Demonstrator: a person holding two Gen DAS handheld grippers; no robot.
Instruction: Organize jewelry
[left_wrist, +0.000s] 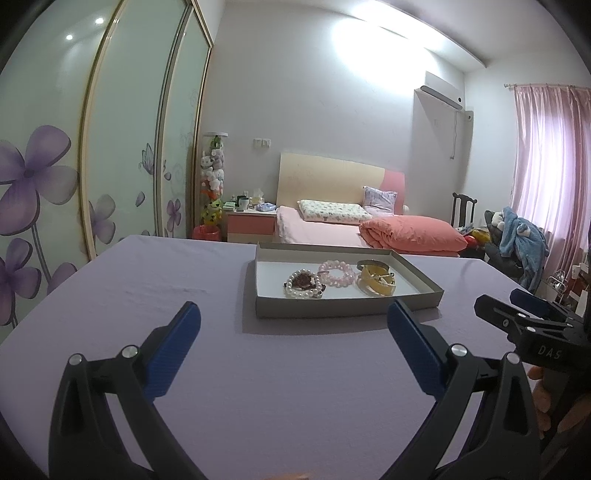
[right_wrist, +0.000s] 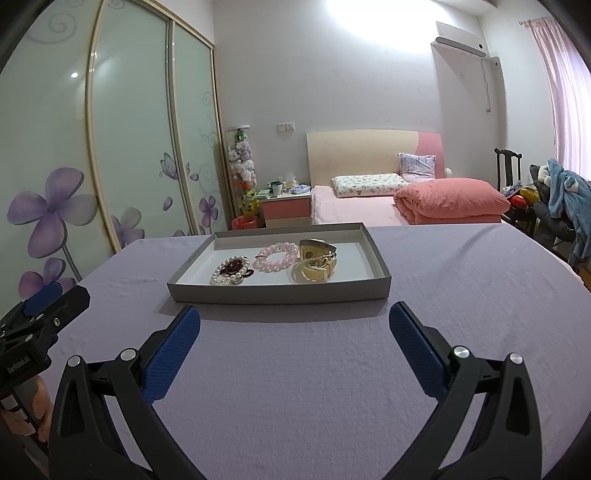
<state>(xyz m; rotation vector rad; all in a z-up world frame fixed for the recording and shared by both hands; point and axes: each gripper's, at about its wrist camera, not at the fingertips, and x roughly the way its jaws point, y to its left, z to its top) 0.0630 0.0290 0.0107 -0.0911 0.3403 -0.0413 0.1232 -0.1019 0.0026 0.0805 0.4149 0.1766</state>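
Note:
A shallow grey cardboard tray (left_wrist: 343, 306) (right_wrist: 277, 293) sits on the lilac tablecloth. Inside lie a white pearl bracelet with dark red beads (left_wrist: 303, 285) (right_wrist: 231, 273), a pink bead bracelet (left_wrist: 337, 272) (right_wrist: 277, 256) and a wide gold bangle (left_wrist: 376, 282) (right_wrist: 316, 264). My left gripper (left_wrist: 293, 317) hovers open over the cloth just short of the tray's near wall, nothing between its blue pads. My right gripper (right_wrist: 294, 321) is also open and empty, close to the tray's near wall. It shows in the left wrist view as the right gripper (left_wrist: 517, 310).
The table (right_wrist: 461, 295) stretches wide to the right of the tray and in front of it. Behind are a bed with a pink duvet (right_wrist: 450, 201), a nightstand (right_wrist: 286, 206), sliding wardrobe doors with purple flowers (left_wrist: 55, 177) and a chair heaped with clothes (right_wrist: 557, 206).

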